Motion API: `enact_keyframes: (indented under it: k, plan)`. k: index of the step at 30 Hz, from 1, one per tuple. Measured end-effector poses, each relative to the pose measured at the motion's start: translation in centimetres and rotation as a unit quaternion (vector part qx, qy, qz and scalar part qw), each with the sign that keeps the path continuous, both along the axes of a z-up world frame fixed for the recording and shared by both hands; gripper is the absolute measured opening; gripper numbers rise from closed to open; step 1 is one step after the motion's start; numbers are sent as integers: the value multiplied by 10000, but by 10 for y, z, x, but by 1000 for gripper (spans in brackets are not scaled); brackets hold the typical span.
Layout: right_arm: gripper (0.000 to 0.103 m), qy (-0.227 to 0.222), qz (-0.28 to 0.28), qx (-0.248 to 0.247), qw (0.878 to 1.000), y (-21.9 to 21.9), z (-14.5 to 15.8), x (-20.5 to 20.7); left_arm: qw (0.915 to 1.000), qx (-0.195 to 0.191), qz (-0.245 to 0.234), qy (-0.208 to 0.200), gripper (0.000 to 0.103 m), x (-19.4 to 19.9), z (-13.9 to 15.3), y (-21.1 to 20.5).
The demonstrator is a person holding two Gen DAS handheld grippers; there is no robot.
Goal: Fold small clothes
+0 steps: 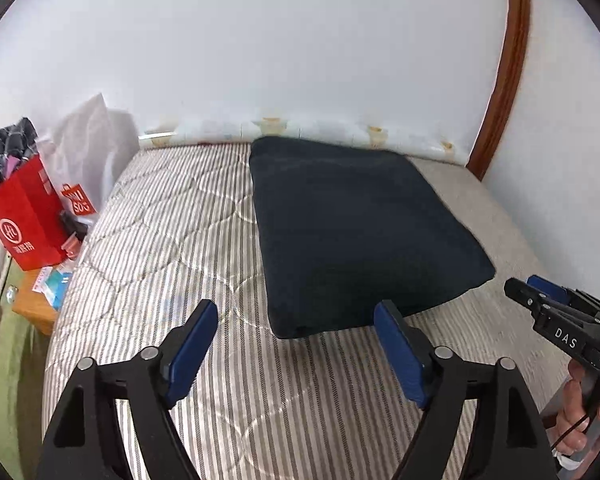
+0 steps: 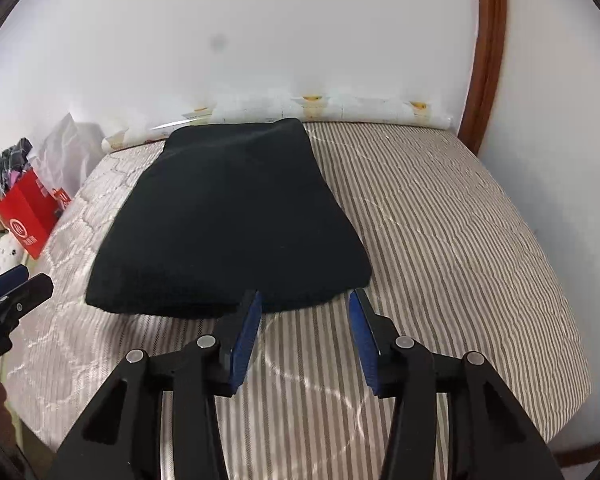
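Note:
A dark navy folded garment (image 1: 360,232) lies flat on the striped mattress (image 1: 172,240), reaching to the wall. It also shows in the right wrist view (image 2: 228,220). My left gripper (image 1: 296,312) is open and empty, hovering just short of the garment's near edge. My right gripper (image 2: 304,300) is open and empty, its fingertips at the garment's near right corner. The right gripper also shows at the right edge of the left wrist view (image 1: 540,300), and the left gripper at the left edge of the right wrist view (image 2: 16,284).
A red paper bag (image 1: 28,216) stuffed with clothes, a white plastic bag (image 1: 92,148) and a small wooden table (image 1: 36,300) stand left of the bed. A white wall (image 1: 300,40) runs behind. A brown wooden frame (image 1: 504,72) stands at the right.

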State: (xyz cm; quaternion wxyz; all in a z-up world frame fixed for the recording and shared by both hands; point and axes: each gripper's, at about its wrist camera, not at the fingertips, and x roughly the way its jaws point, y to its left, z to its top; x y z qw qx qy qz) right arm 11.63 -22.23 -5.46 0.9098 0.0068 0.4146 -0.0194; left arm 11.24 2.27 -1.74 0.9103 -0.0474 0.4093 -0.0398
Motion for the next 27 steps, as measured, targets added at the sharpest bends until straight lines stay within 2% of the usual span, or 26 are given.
enact_keyframes:
  k: [2, 4, 7, 11, 13, 20, 27]
  plan:
    - [55, -38, -57, 7, 10000, -1, 9, -12, 10000, -13, -34, -62, 85, -10, 9, -2]
    - [72, -157, -95, -99, 9998, 1, 20, -27, 9999, 2, -17, -162, 87, -22, 20, -4]
    - [84, -534, -193, -368, 9977, 4, 38, -58, 9993, 68, 45, -367, 92, -43, 34, -8]
    - [95, -791, -315, -655, 9942, 5, 56, -92, 9980, 82, 82, -617, 94, -69, 52, -12]
    - [100, -824, -335, -641, 9940, 1, 62, -106, 9973, 72, 116, -716, 96, -81, 60, -14]
    - [103, -1005, -359, -392, 9935, -4, 78, -139, 9948, 158, 140, -996, 97, -109, 72, -20]
    - [102, -1179, -361, -589, 9906, 0, 85, -155, 9946, 85, 111, -1030, 97, -119, 71, -21]
